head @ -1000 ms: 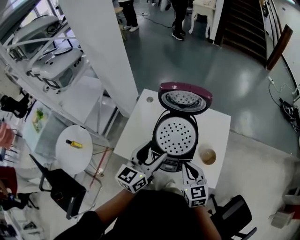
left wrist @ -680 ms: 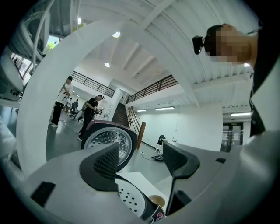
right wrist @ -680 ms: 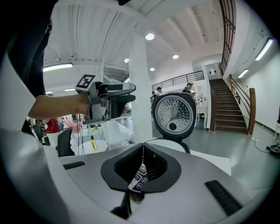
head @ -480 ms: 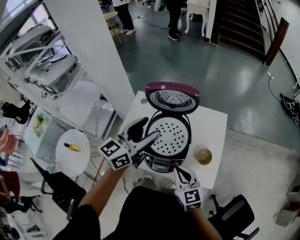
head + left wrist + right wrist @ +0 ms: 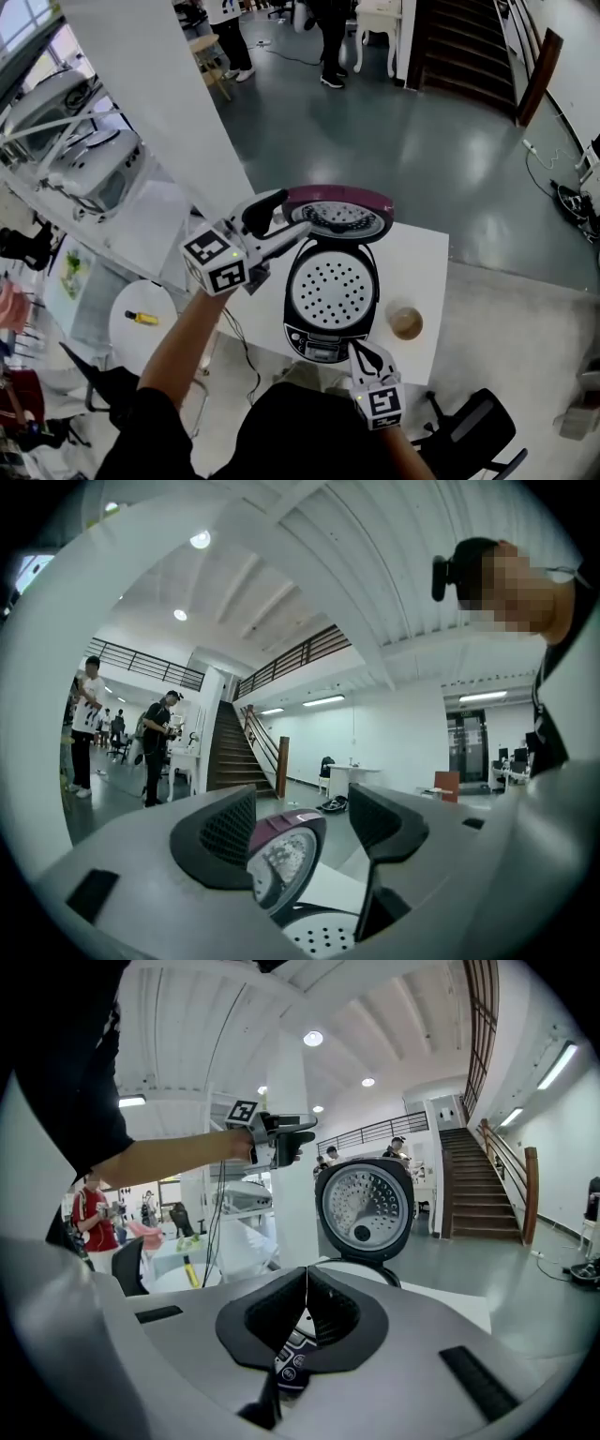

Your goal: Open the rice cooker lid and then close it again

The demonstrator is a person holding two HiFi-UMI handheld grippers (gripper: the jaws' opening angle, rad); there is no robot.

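The rice cooker (image 5: 332,298) stands on a white table (image 5: 424,261) with its purple lid (image 5: 339,210) swung up and open; the perforated inner plate shows. My left gripper (image 5: 281,223) is raised level at the lid's left edge, jaws open. In the left gripper view the lid (image 5: 286,847) shows between the open jaws of the left gripper (image 5: 300,834), and no pad presses on it. My right gripper (image 5: 361,353) sits low at the cooker's front, shut with nothing in it. In the right gripper view the shut right gripper (image 5: 305,1314) faces the control panel (image 5: 292,1358), with the upright lid (image 5: 366,1207) beyond.
A small brown bowl (image 5: 406,322) sits on the table right of the cooker. A round white side table (image 5: 141,323) with a yellow item stands to the left, beside shelves and a white pillar (image 5: 159,103). A dark chair (image 5: 469,427) is at lower right. People stand far back.
My left gripper has risen from the cooker's front left to the lid's left edge. The right gripper has stayed at the front. The lid has stayed open.
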